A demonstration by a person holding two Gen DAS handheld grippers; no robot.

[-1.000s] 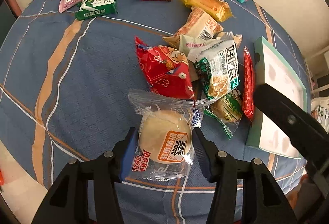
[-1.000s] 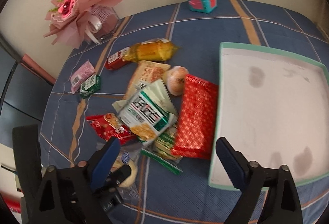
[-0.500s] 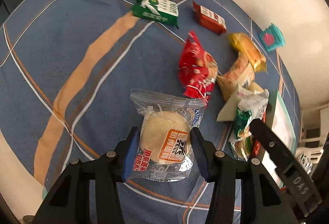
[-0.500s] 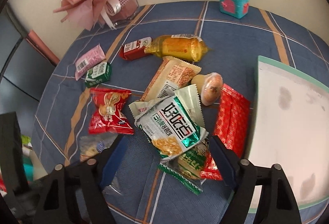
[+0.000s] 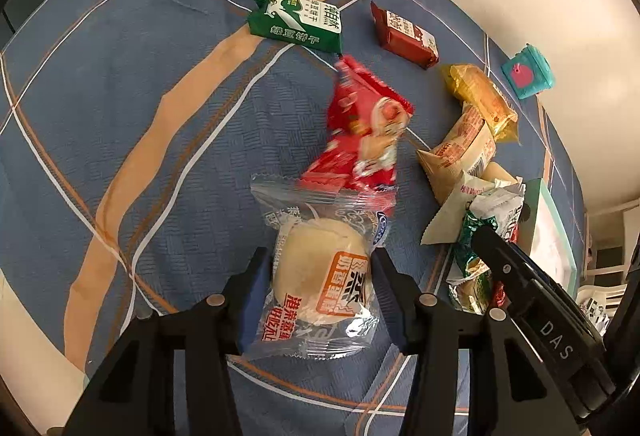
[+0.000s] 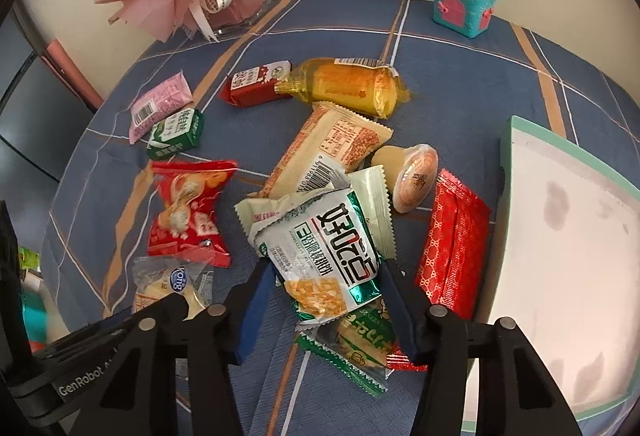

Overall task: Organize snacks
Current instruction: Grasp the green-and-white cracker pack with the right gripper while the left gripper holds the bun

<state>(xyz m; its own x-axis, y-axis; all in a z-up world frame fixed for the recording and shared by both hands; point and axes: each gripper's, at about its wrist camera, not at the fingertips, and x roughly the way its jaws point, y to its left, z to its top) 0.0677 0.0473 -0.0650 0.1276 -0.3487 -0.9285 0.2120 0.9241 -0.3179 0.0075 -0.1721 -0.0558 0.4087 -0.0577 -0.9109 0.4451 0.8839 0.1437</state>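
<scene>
Two grippers work over the snack pile on the blue cloth.

The left gripper (image 5: 320,286) is clamped on the clear-wrapped bun (image 5: 320,272), its blue pads pressed to both sides of the bun, just beside the red snack bag (image 5: 362,140) at the pile's edge. The right gripper (image 6: 326,300) has its fingers apart around the green-and-white cracker pack (image 6: 324,248) on top of the pile; I think they touch it, but this is not sure. The white tray (image 6: 520,144) lies beside the pile.
</scene>
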